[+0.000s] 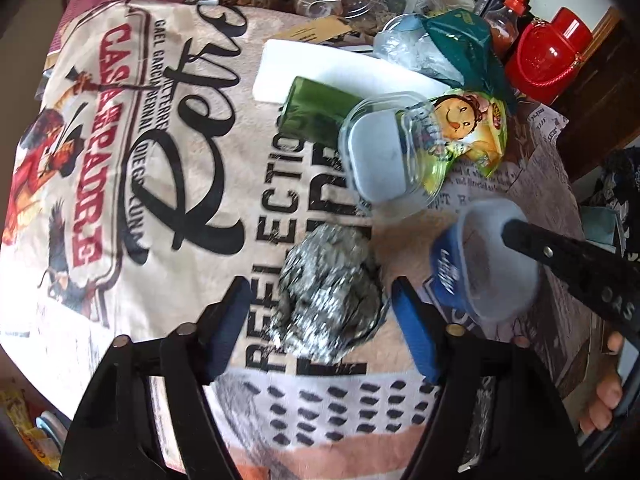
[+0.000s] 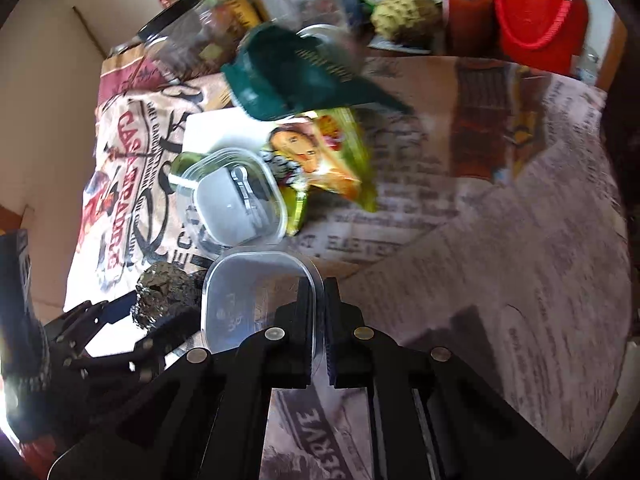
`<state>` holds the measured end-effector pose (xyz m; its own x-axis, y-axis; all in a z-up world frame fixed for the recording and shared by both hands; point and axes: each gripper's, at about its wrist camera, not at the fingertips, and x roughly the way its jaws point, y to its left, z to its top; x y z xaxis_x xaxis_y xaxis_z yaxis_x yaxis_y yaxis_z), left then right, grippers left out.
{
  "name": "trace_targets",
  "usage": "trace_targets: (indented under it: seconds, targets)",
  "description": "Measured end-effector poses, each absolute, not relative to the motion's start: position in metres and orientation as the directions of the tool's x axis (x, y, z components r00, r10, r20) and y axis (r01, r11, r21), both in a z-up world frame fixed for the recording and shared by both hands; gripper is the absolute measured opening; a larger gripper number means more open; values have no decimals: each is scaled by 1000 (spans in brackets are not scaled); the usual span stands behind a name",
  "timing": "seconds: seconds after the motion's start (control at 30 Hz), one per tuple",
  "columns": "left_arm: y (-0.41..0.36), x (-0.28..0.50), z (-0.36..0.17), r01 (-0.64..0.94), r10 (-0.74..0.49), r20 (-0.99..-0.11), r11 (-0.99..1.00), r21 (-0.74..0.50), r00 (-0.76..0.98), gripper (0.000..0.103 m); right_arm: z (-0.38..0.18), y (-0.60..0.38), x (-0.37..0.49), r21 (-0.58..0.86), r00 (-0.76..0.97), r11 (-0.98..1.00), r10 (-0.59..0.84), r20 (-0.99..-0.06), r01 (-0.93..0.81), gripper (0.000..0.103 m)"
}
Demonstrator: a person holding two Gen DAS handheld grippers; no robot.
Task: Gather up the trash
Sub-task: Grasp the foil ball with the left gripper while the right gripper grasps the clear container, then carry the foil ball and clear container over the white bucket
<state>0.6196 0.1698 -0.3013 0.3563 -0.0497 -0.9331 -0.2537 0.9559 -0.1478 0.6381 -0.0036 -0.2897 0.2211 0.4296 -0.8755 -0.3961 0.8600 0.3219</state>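
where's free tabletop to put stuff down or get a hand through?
Free: the printed tablecloth left of the foil ball and green bottle, and the newsprint stretch right of the snack bag. Crowded: the far edge, with jars, a red container and wrappers, and the middle cluster around the clear tub.

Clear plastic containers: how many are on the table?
2. One clear plastic container lies against the yellow snack bag; the second clear plastic container is clamped by the right gripper. Clutter behind may hide more.
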Motion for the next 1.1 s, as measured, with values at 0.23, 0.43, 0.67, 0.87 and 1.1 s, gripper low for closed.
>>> trace_targets:
  seconds: [0.23, 0.43, 0.67, 0.87, 1.1]
  targets:
    - [168, 620, -295, -193, -90, -928, 967, -169, 361, 48, -274, -18, 622, 304, 283, 891, 404, -870, -338, 5]
    - [172, 591, -263, -137, -92, -910, 978, -159, 405, 48, -251, -30, 603, 317, 364, 913, 396, -843, -258, 5]
    - [172, 547, -220, -43, -103, -876, 989, -140, 472, 48, -214, -43, 562, 296, 471, 931, 364, -803, -215, 5]
    - [154, 509, -191, 2, -128, -850, 989, -148, 510, 48, -178, -62, 518, 283, 540, 936, 353, -764, -210, 5]
    - [113, 463, -156, 13, -126, -805, 989, -146, 579, 48, -158, -93, 478, 262, 585, 932, 361, -726, -249, 5]
